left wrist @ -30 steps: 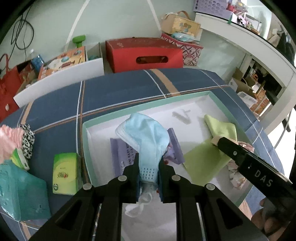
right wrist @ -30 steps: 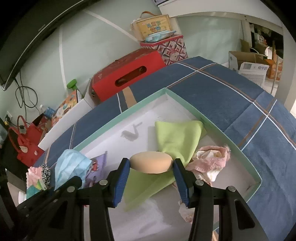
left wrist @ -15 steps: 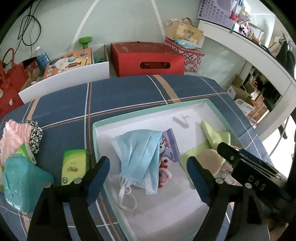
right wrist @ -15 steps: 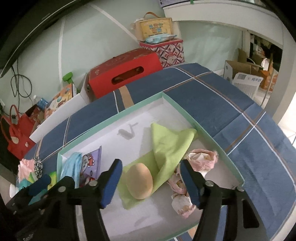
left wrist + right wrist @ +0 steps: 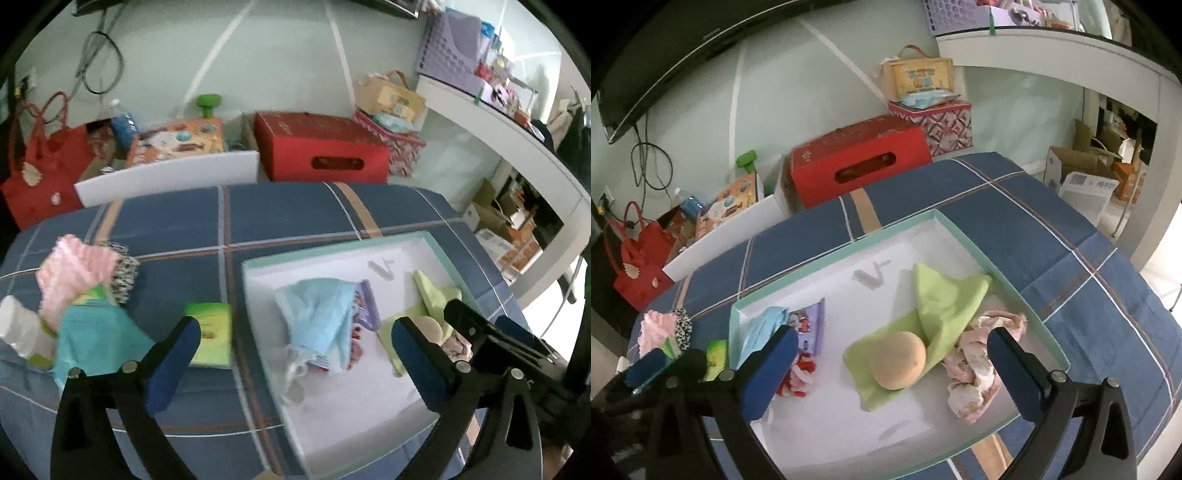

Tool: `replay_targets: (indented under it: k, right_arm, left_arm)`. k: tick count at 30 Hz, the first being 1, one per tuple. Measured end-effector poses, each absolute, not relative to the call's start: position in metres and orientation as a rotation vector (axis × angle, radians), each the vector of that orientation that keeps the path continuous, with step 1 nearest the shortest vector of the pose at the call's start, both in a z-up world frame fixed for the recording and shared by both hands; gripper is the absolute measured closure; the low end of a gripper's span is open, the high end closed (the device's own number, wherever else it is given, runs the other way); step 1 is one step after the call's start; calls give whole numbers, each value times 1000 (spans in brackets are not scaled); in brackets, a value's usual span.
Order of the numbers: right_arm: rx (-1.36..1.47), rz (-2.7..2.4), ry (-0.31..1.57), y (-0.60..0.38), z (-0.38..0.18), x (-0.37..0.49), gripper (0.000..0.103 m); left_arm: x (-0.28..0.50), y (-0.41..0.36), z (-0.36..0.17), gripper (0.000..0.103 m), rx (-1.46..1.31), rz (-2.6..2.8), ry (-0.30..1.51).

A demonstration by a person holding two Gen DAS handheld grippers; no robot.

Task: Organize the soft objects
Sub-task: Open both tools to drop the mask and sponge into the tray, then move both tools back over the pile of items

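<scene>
While both hand-held grippers, left [image 5: 295, 354] and right [image 5: 892, 369], were opening empty, the mask [image 5: 317, 314] and sponge [image 5: 897, 365] lay in the tray [image 5: 964, 236], pink cloth [image 5: 74, 269] remaining on the tabletop [image 5: 295, 210]

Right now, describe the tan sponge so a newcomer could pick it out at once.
Find the shallow white tray with the mint-green rim on the blue plaid tablecloth. Near its front edge lies a lime-green cloth, and the tan egg-shaped sponge sits on it. It is the only smooth, rounded item; the pink patterned fabric beside it is crumpled.
</scene>
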State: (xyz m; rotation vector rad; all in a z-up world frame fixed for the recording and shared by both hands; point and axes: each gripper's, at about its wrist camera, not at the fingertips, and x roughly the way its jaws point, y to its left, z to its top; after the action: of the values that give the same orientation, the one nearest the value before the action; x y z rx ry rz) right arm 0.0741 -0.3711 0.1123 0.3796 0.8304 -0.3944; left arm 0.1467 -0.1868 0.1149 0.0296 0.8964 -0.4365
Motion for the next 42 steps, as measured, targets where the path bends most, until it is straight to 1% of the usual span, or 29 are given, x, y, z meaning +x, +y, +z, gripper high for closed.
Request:
replay_targets:
  k: [11,19,27,35,42]
  right_arm:
    - [350,-291,838,-333,108,90,0]
    - [316,-176,864,-294,97,107,0]
    - [281,-42,905,-247,86,123,0]
    - [199,6,946,-206,80,142,0]
    - [168,61,975,-190,67,155,0]
  left_arm:
    - [156,-88,137,0,-83,-202,812]
    - [161,-5,118,0,-183,6,825]
    - [162,47,98,0,-217,140,807]
    - [166,84,71,0,-280,217,905]
    - [173,89,49,0,-319,198,979]
